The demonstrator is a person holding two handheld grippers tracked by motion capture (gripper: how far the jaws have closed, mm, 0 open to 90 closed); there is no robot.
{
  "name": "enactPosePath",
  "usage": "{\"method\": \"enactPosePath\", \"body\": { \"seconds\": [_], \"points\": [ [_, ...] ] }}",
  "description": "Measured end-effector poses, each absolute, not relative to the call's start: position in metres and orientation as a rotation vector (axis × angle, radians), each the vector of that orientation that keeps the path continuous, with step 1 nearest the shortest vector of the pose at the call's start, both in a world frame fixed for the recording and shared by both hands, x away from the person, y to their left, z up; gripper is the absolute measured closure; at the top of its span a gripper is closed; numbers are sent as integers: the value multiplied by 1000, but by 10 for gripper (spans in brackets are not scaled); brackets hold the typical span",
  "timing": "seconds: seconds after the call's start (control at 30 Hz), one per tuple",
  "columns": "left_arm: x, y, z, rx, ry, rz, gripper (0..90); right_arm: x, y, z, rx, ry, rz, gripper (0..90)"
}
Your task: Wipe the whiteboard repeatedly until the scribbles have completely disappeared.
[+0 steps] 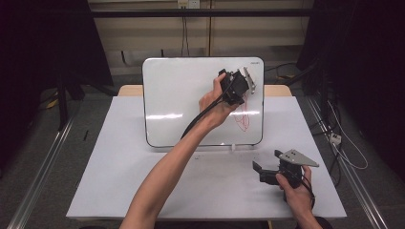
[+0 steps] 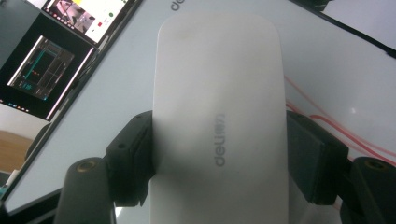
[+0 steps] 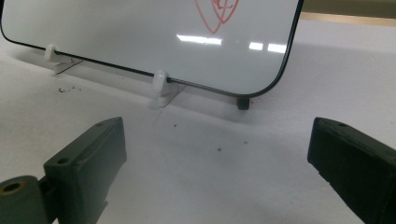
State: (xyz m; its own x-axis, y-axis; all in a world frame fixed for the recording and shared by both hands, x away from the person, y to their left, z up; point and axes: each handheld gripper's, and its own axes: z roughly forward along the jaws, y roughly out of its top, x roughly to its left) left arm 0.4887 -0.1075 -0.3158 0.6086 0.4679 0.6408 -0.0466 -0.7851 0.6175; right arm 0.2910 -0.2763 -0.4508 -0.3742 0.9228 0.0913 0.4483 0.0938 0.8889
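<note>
A white whiteboard [image 1: 176,95] stands upright on small white clips [image 3: 160,79] at the back of the table. Red scribbled lines [image 1: 242,117] mark its right part. My left gripper [image 1: 236,90] is raised against the board just above those lines, shut on a white eraser [image 2: 217,116] with grey lettering. In the left gripper view the eraser's sides sit between both black pads [image 2: 133,154], with the red lines [image 2: 327,123] to its right. My right gripper [image 1: 267,161] rests low at the table's front right. Its jaws stand wide open with nothing between them [image 3: 215,158], facing the board's lower right corner [image 3: 243,100].
A white sheet [image 1: 119,162] covers the table, and a wooden edge [image 1: 129,89] shows behind the board. Cables [image 1: 344,143] and metal rails [image 1: 38,176] run along the floor at both sides. Dark curtains hang left and right.
</note>
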Motion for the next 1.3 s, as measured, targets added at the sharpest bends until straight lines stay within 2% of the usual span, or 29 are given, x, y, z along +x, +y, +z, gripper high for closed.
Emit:
{"method": "enactPosePath", "body": {
  "seconds": [0.33,0.57,1.3],
  "points": [
    [473,-109,-333,2236,292,1116,312,291,-276,-451,1341,1877,1234,45],
    [477,-109,-329,2258,305,1087,312,291,-276,-451,1340,1875,1233,45],
    [506,-110,-286,2228,392,1070,311,290,-277,-451,1340,1879,1241,45]
  ]
}}
